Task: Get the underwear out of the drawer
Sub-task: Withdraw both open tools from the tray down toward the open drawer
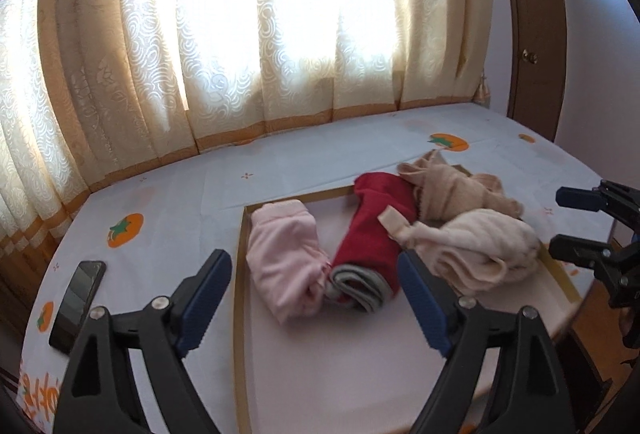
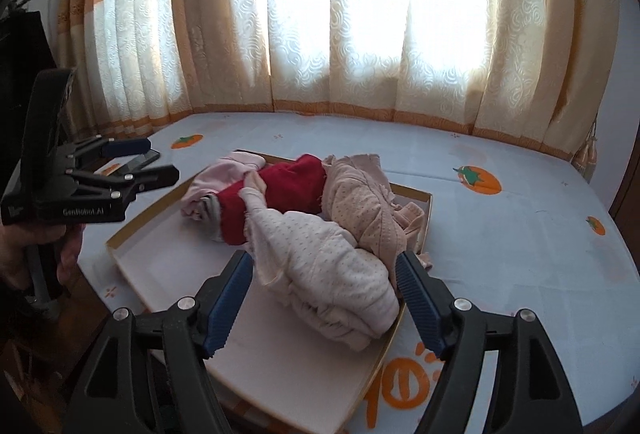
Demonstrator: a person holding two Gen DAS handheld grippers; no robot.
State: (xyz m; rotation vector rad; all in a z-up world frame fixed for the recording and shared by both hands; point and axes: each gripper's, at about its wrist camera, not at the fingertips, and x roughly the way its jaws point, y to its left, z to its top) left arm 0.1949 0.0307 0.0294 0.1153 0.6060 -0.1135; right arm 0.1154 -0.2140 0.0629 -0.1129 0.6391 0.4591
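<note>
- Rolled underwear lies in a shallow drawer tray [image 2: 426, 207] on the bed: red roll [image 2: 280, 193] centre, pale pink roll [image 1: 286, 262] at nine o'clock, cream dotted piece [image 2: 332, 274] nearest.
- Left gripper [image 1: 316, 298] and right gripper [image 2: 324, 302] both hover spread, empty.
- A phone [image 1: 78, 304] rests at eight o'clock in the left view.

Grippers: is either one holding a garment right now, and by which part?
Nothing is held. The left gripper and right gripper both stand open, pads off the cloth. The pink, red and cream garments lie loose in the shallow drawer tray.
</note>
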